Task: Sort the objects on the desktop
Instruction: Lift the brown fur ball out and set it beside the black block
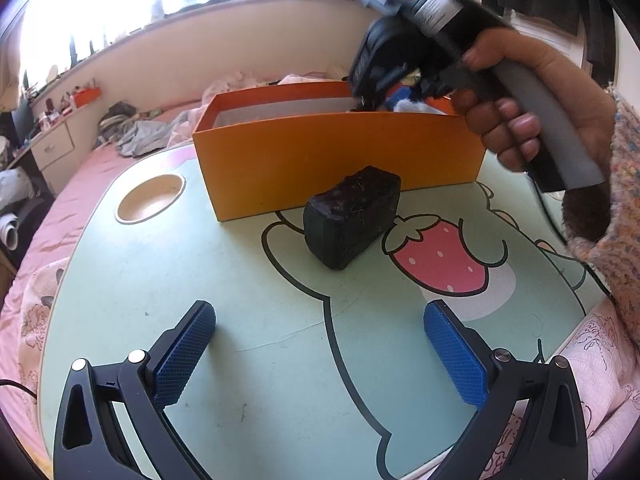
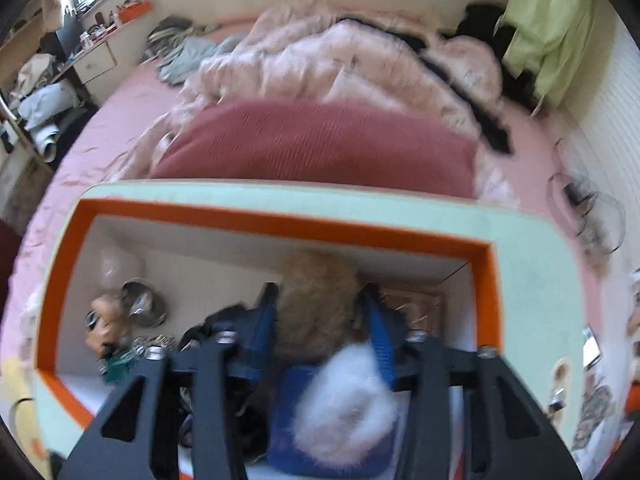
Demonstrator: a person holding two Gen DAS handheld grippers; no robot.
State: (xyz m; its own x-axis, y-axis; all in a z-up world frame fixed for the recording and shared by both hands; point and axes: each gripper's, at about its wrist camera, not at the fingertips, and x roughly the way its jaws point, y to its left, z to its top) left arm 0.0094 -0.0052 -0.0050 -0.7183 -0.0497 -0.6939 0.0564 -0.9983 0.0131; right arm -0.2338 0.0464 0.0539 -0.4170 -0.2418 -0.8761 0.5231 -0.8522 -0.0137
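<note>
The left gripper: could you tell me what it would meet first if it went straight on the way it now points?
Probably the black block on the table, dead ahead of the open left gripper. The orange box stands just behind it. Depth is hard to judge through the fisheye.

An orange box (image 1: pixel 336 160) and a black block (image 1: pixel 352 220) sit on a mint table (image 1: pixel 160 272) printed with a pink strawberry (image 1: pixel 440 260).

Left gripper (image 1: pixel 320 344) gapes (right gripper (image 2: pixel 320 320) narrowed).

matt orange cardboard box (image 1: pixel 336 160), smooth printed tabletop (image 1: pixel 240 300), rough dusty black block (image 1: pixel 352 220), fluffy white pompom (image 2: pixel 344 404), textured blue rubbery pads (image 1: pixel 456 352).
</note>
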